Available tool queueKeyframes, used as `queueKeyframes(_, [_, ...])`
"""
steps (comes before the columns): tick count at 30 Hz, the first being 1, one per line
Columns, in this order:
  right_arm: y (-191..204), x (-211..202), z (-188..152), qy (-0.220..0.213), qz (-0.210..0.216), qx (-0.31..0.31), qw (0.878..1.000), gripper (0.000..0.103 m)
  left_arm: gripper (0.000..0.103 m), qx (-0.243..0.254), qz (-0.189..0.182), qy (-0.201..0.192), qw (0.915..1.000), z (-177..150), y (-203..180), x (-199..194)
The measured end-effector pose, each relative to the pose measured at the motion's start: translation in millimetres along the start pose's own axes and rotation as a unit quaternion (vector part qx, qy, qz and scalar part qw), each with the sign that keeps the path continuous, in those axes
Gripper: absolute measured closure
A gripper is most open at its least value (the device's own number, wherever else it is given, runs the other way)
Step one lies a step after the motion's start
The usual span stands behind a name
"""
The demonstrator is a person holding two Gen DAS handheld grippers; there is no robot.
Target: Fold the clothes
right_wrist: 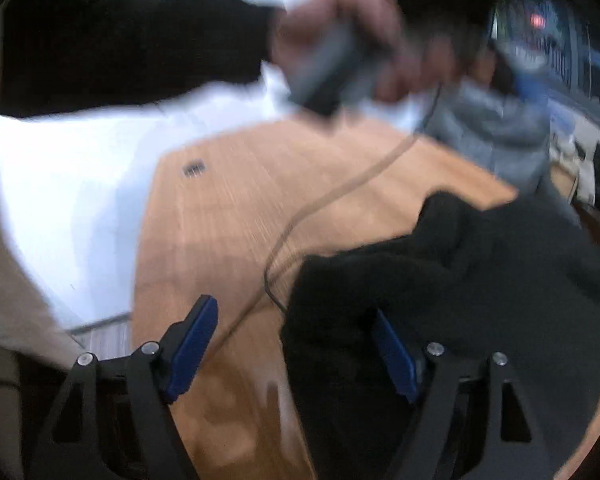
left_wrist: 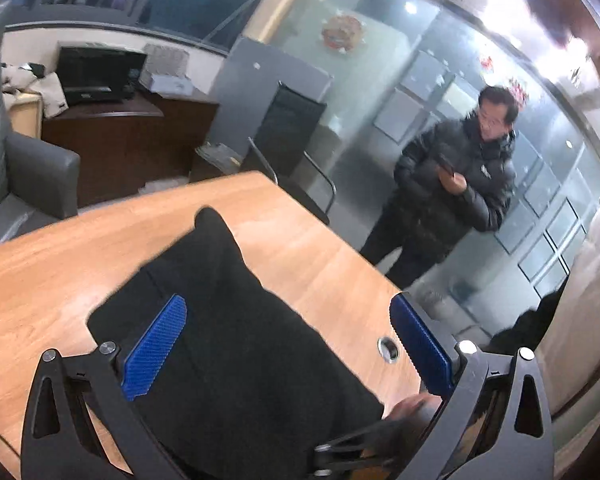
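A black garment (left_wrist: 236,320) lies bunched on the wooden table (left_wrist: 60,280). In the left wrist view my left gripper (left_wrist: 288,346) hangs just above it, open wide, its blue pads (left_wrist: 156,348) straddling the cloth without pinching it. The right wrist view is blurred by motion. There my right gripper (right_wrist: 293,352) is open at the garment's (right_wrist: 480,280) near edge. Black cloth wraps around the right blue pad (right_wrist: 394,356), while the left one stands over bare wood. Nothing is clamped.
A person in a dark puffer jacket (left_wrist: 456,188) stands past the table's far right edge, holding a phone. A cable grommet (left_wrist: 389,349) sits near the garment. A thin cable (right_wrist: 340,196) trails across the table. A black chair (left_wrist: 296,168) and a grey armchair (left_wrist: 32,176) stand beyond.
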State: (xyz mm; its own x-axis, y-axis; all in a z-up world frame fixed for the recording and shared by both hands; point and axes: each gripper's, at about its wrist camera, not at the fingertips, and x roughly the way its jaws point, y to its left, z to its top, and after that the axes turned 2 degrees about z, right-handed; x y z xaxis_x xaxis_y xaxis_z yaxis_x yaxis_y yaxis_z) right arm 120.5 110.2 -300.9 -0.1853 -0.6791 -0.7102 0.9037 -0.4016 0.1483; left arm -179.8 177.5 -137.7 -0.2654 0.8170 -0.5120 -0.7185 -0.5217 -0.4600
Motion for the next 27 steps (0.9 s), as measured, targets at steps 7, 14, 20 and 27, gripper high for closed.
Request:
queueKeyframes(7, [-5,-21,-4,-0.015,0.004,0.01,1.0,0.022,0.0,0.026,-0.043,0.033,0.9982,-17,-42,-24])
queueKeyframes(14, [-56,-152,-68,-0.087,-0.003,0.197,0.977,0.021,0.001,0.156,-0.03,0.196,0.9678,-131,-83,34])
queueKeyframes(20, [-112,-189,-86,-0.123,-0.054,0.233,0.963,0.021,0.003,0.147,-0.005,0.168,0.9748,-185,-37,30])
queueKeyframes(27, [-168,-99,-41,-0.066,-0.046,0.188,0.979,0.02,0.003,0.12,0.017,0.151,0.981,-172,-49,4])
